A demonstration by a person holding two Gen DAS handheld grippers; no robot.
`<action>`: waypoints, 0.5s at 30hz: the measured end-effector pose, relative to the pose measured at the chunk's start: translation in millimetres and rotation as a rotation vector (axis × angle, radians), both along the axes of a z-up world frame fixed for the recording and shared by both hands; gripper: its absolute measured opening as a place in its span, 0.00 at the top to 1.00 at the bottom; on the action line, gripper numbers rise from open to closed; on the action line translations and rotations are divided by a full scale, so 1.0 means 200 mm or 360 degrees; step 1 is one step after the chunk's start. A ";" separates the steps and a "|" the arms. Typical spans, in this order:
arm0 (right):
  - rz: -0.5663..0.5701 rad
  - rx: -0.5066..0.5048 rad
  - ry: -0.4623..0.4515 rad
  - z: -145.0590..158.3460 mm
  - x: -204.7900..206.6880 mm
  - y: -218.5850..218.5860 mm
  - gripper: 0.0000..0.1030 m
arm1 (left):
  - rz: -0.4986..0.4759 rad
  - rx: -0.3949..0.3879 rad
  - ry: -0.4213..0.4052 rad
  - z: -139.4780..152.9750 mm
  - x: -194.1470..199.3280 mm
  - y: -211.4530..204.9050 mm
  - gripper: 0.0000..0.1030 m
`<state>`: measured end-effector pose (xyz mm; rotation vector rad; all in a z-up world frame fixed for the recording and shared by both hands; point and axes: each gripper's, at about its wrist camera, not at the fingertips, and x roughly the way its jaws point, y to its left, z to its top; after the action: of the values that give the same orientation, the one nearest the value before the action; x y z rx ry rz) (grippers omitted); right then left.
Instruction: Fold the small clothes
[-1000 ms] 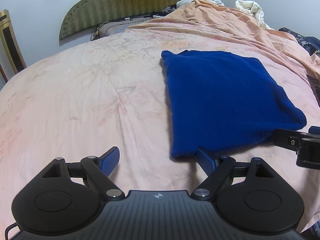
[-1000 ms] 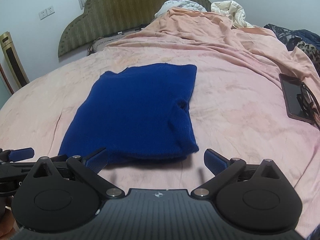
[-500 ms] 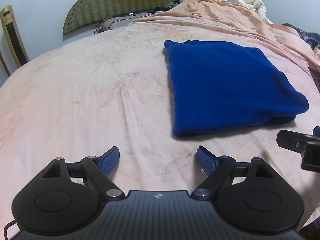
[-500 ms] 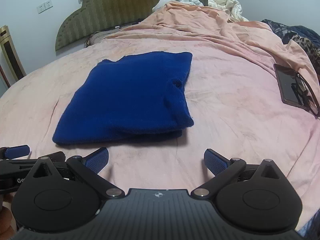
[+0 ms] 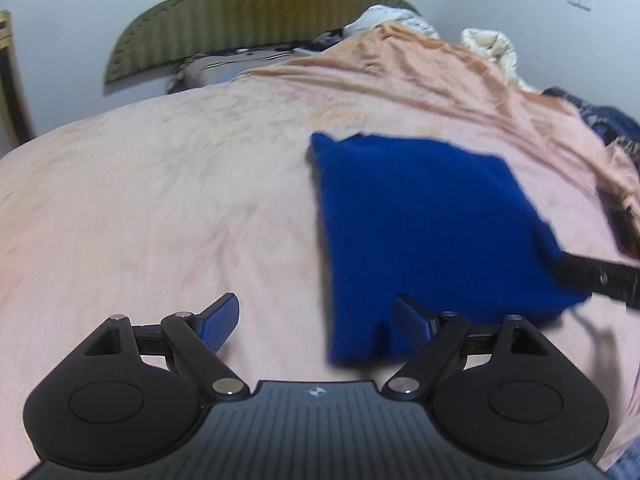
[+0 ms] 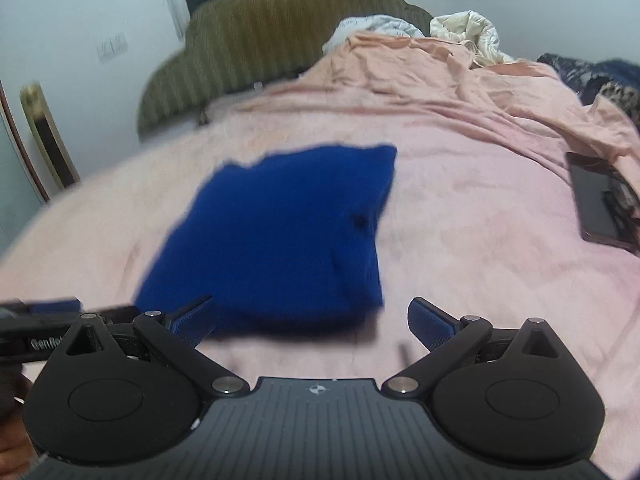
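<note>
A folded dark blue knit garment (image 5: pixel 432 232) (image 6: pixel 280 236) lies flat on the pink bedspread (image 5: pixel 160 200) (image 6: pixel 480 240). My left gripper (image 5: pixel 318 322) stands open at the garment's near left corner, its right pad over the cloth edge and its left pad over bare bedspread. My right gripper (image 6: pixel 312 322) is open at the garment's near edge, its left pad over the cloth, its right pad beyond the garment's right corner. Nothing is pinched in either one. Each view shows the other gripper's black finger at its side edge. Both views are motion-blurred.
A green padded headboard (image 5: pixel 248 12) (image 6: pixel 280 36) and rumpled orange and white bedding (image 5: pixel 440 60) sit at the far end. A dark phone or tablet with glasses (image 6: pixel 600 204) lies on the bed's right. Patterned dark fabric (image 6: pixel 592 72) is piled at the far right.
Both grippers drew back from the garment half a second ago, then came forward again so the near edge sits between and under the pads. The garment itself has not moved.
</note>
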<state>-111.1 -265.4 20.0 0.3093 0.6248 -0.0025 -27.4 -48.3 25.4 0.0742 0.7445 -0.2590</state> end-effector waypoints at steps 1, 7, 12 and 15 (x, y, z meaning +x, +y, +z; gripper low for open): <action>0.0005 0.0074 -0.0026 0.01 0.04 -0.06 0.00 | -0.0015 -0.0017 0.0008 0.01 0.05 -0.01 0.18; -0.0050 0.0419 0.0045 -0.08 0.38 -0.39 0.01 | -0.0059 -0.0137 0.0066 -0.01 0.38 -0.03 0.18; 0.0160 0.0792 0.0124 -0.24 0.66 -0.56 0.11 | -0.0154 -0.0420 0.0296 -0.09 0.67 0.01 0.18; 0.0264 0.0858 0.0122 -0.29 0.79 -0.58 0.16 | -0.0193 -0.0630 0.0422 -0.17 0.82 0.03 0.18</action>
<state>46.1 -382.1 -37.6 0.7797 0.7205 0.3191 137.1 -43.1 -7.8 -0.2963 0.9403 -0.5344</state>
